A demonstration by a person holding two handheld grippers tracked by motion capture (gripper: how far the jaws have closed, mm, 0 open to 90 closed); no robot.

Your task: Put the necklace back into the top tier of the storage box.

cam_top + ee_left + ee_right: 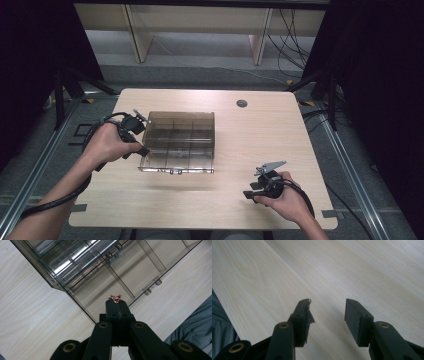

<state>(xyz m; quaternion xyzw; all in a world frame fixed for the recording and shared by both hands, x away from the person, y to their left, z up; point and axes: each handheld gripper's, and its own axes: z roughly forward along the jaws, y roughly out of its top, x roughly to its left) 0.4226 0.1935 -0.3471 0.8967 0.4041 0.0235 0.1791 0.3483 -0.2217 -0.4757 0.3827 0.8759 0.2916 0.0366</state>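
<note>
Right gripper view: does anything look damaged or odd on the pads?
Yes. On the open right hand-held gripper, the left pad looks torn, its facing peeling off in a ragged flap; the right pad looks intact.

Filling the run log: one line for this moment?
left gripper: shut on small copper piece, over clear box | right gripper: open, above table

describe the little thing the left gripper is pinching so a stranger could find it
On the pale wooden table stands a smoky clear plastic compartment box. At its left side the left gripper is shut on a tiny crumpled copper-coloured scrap, the one shiny reddish thing there.
</note>
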